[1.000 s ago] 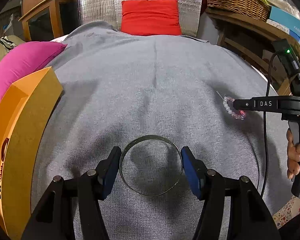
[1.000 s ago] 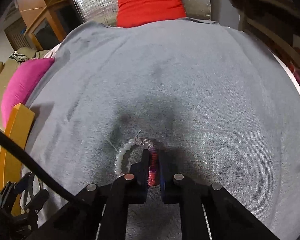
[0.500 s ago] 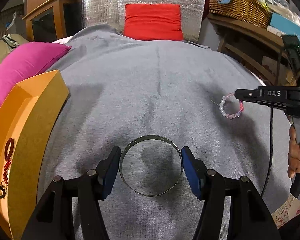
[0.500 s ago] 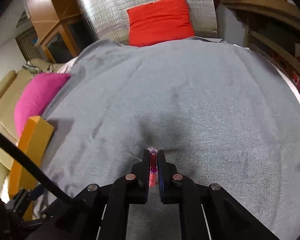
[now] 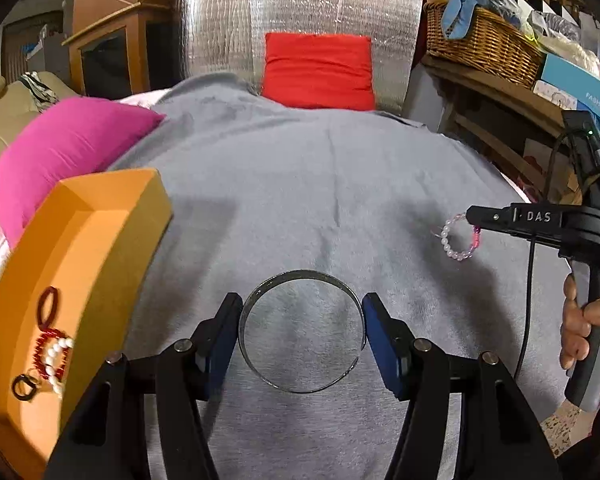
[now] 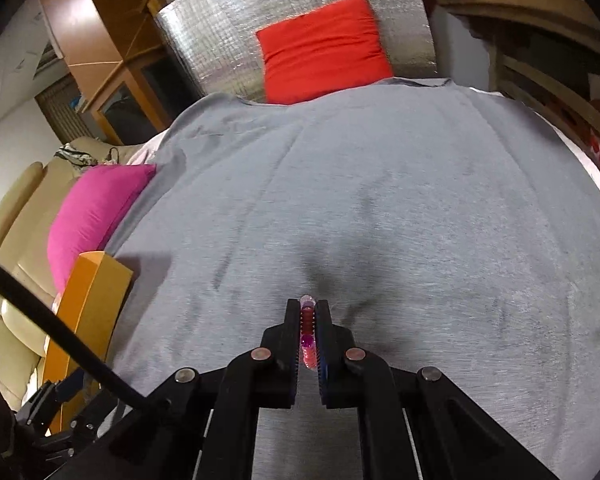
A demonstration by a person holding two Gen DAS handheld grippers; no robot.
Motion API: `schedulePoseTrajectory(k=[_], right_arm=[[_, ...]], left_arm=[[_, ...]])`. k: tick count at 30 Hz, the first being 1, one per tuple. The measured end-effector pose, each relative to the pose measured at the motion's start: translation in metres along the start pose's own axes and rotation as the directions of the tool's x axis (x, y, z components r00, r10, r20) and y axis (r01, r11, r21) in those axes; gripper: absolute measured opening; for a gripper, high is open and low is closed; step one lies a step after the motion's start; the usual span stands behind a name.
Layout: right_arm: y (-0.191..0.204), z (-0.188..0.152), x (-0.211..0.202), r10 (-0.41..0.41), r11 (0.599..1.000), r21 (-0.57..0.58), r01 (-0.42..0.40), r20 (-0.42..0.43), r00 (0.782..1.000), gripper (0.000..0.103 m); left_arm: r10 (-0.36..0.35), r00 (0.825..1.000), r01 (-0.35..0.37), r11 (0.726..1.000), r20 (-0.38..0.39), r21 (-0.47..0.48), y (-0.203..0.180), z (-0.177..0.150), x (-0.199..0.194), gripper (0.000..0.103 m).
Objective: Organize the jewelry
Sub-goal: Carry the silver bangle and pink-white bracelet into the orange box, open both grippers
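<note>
My left gripper is shut on a thin metal bangle, held by its two sides above the grey blanket. My right gripper is shut on a bead bracelet of pink and white beads. In the left wrist view the bracelet hangs from the right gripper above the blanket at the right. An orange tray at the left holds several bracelets and a ring.
A pink pillow lies behind the tray. A red cushion leans on a silver padded panel at the far end. A wicker basket and boxes sit on a wooden shelf at the right.
Both grippers have risen from the blanket with their pieces. The bead bracelet left the blanket and now hangs from the right gripper. More of the tray's inside shows.
</note>
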State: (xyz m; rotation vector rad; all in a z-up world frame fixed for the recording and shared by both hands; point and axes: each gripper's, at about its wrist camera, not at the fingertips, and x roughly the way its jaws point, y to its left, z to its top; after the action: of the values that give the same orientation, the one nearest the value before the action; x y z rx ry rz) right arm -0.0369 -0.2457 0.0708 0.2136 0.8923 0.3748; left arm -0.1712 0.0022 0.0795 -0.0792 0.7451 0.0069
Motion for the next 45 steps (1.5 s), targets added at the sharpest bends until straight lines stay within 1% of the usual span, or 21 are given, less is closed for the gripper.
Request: schedulePoseTrajectory(k=[9,17,21,24,28,31,34,35,37,40,41,43,45], right_arm=[[0.042,0.000,-0.005,0.036,0.998,-0.053,-0.034,0.031,0.999,0.008],[0.085,-0.002,-0.009,0.109,0.990,-0.101,-0.102,0.072,0.991,0.008],[0.112,-0.004,-0.009,0.165,0.980,-0.128,-0.153,0.091,0.982,0.008],[0.135,-0.005,-0.010,0.220,0.967,-0.155,-0.202,0.106,0.970,0.008],[0.171,-0.011,-0.012,0.310,0.937,-0.205,-0.281,0.121,0.943,0.008],[0.197,-0.016,-0.012,0.362,0.912,-0.247,-0.327,0.116,0.925,0.008],[0.219,-0.019,-0.006,0.410,0.885,-0.280,-0.371,0.094,0.907,0.008],[0.227,-0.020,-0.002,0.423,0.876,-0.288,-0.386,0.079,0.903,0.008],[0.238,-0.021,0.005,0.430,0.868,-0.301,-0.396,0.056,0.901,0.008],[0.245,-0.018,0.018,0.462,0.856,-0.272,-0.440,0.017,0.887,0.008],[0.249,-0.017,0.022,0.464,0.854,-0.270,-0.445,0.009,0.886,0.008],[0.255,-0.014,0.029,0.468,0.849,-0.272,-0.452,-0.008,0.884,0.008],[0.261,-0.012,0.037,0.478,0.842,-0.269,-0.468,-0.029,0.878,0.008]], left_arm=[[0.046,0.996,-0.046,0.999,0.070,0.007,0.019,0.006,-0.034,0.063],[0.080,0.989,-0.080,0.997,0.121,-0.004,0.044,0.010,-0.064,0.063],[0.103,0.986,-0.101,0.995,0.135,-0.019,0.059,0.010,-0.076,0.063],[0.126,0.981,-0.123,0.992,0.146,-0.034,0.072,0.010,-0.086,0.063],[0.168,0.973,-0.160,0.985,0.158,-0.057,0.094,0.010,-0.098,0.063],[0.200,0.967,-0.190,0.979,0.158,-0.078,0.115,0.012,-0.103,0.063],[0.246,0.957,-0.231,0.967,0.156,-0.107,0.142,0.014,-0.108,0.063],[0.260,0.953,-0.243,0.963,0.154,-0.118,0.150,0.014,-0.110,0.063],[0.296,0.944,-0.276,0.950,0.145,-0.146,0.172,0.015,-0.111,0.063],[0.336,0.934,-0.312,0.932,0.117,-0.184,0.201,0.014,-0.109,0.063],[0.348,0.932,-0.323,0.926,0.106,-0.196,0.210,0.013,-0.107,0.063],[0.362,0.928,-0.338,0.918,0.090,-0.208,0.221,0.015,-0.101,0.063],[0.363,0.929,-0.341,0.916,0.078,-0.210,0.229,0.017,-0.093,0.063]])
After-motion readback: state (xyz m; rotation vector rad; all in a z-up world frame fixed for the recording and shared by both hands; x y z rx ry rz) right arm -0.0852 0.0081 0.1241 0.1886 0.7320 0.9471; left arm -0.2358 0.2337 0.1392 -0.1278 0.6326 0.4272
